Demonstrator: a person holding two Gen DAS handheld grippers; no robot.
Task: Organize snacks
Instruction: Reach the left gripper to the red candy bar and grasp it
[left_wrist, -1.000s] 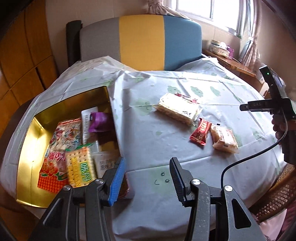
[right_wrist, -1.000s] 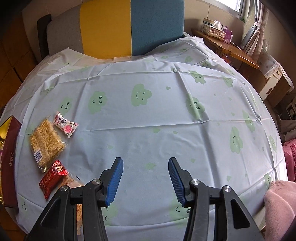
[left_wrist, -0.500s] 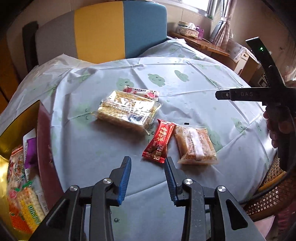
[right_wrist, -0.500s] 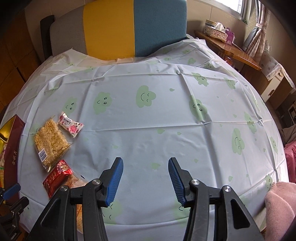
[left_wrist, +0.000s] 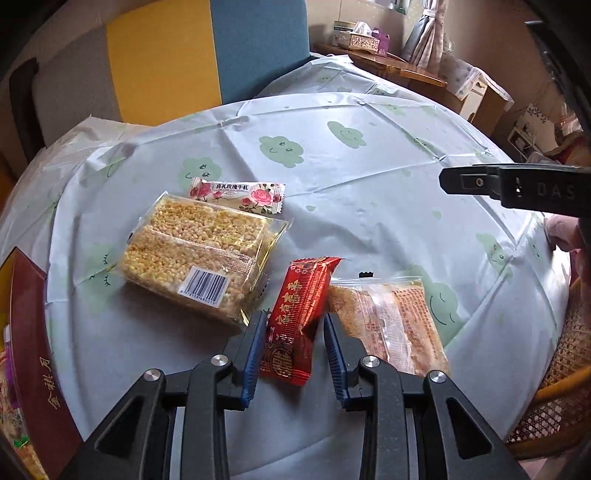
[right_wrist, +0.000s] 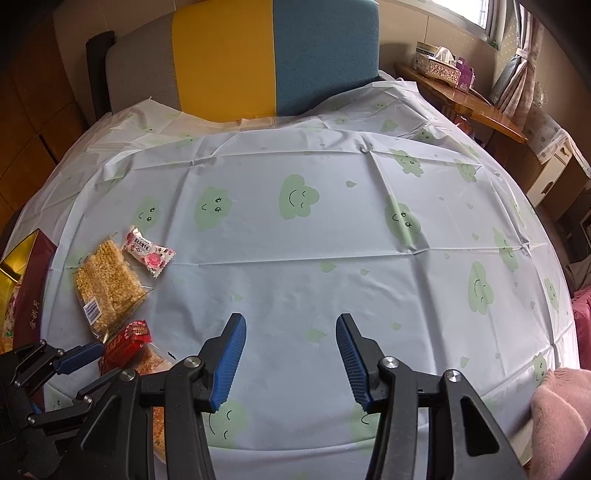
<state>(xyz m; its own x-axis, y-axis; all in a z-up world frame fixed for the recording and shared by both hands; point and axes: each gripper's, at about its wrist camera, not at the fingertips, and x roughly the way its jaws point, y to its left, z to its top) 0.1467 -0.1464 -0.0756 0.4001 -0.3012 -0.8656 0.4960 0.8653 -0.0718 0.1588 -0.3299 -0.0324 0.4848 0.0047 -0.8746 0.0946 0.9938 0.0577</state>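
My left gripper (left_wrist: 294, 325) is open, its blue pads on either side of a red snack packet (left_wrist: 299, 314) lying on the table; whether they touch it I cannot tell. Beside it lie a clear bag of brown crisp cake (left_wrist: 388, 325) on the right, a large yellow puffed-rice bar pack (left_wrist: 199, 254) on the left, and a small rose-print candy packet (left_wrist: 240, 194) behind. My right gripper (right_wrist: 290, 326) is open and empty over bare tablecloth. The right wrist view shows the same snacks at left, red packet (right_wrist: 127, 341) included, with the left gripper's fingers (right_wrist: 79, 356).
A gold-lined box with a dark red rim (left_wrist: 35, 343) holding several snacks sits at the table's left edge. A colour-block chair (right_wrist: 258, 55) stands behind the table. A wicker chair (left_wrist: 554, 387) is at the right. The cloud-print tablecloth (right_wrist: 369, 240) covers the round table.
My left gripper has swung from the box to the right and come down around the red packet, its jaws narrower. The right gripper has hardly moved.
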